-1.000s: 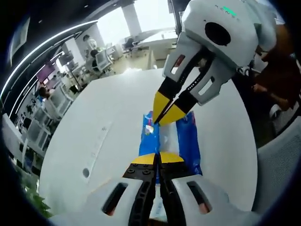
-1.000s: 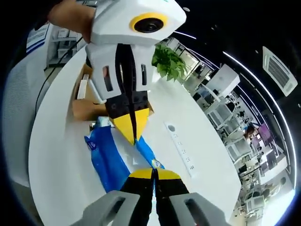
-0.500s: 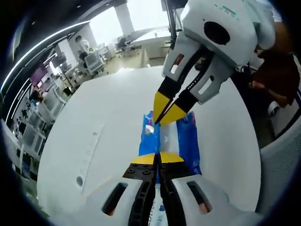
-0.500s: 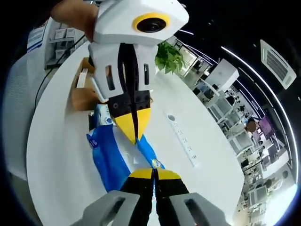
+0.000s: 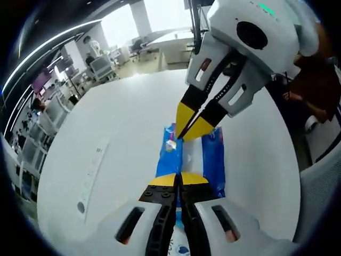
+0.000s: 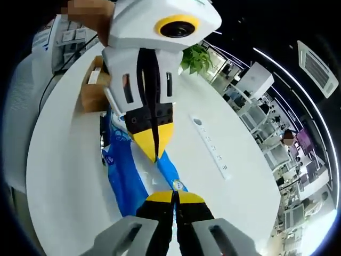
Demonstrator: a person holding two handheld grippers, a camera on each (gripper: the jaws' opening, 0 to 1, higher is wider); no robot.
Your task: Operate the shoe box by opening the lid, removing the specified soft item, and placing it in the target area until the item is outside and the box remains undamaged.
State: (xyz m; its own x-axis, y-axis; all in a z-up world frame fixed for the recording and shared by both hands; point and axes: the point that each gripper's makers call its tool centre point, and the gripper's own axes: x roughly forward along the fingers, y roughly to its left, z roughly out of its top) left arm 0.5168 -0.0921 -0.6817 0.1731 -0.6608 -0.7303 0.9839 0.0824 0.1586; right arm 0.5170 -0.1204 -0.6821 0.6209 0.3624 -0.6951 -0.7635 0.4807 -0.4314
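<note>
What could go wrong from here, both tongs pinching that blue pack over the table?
1. Left tongs and right tongs grip opposite ends of the blue pack; pulling apart might tear it.
2. One grip may slip, leaving it dangling.
3. The cardboard box sits close behind; a swing could knock it.

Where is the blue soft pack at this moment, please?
The blue soft pack is stretched between both hand-held grippers above the white table; in the right gripper view, the cardboard shoe box sits beyond it.

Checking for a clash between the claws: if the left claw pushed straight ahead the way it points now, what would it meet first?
Probably the right claw, whose yellow tips face it along the blue and white pack that both claws pinch. Depth is unclear, so the gap between them is uncertain.
</note>
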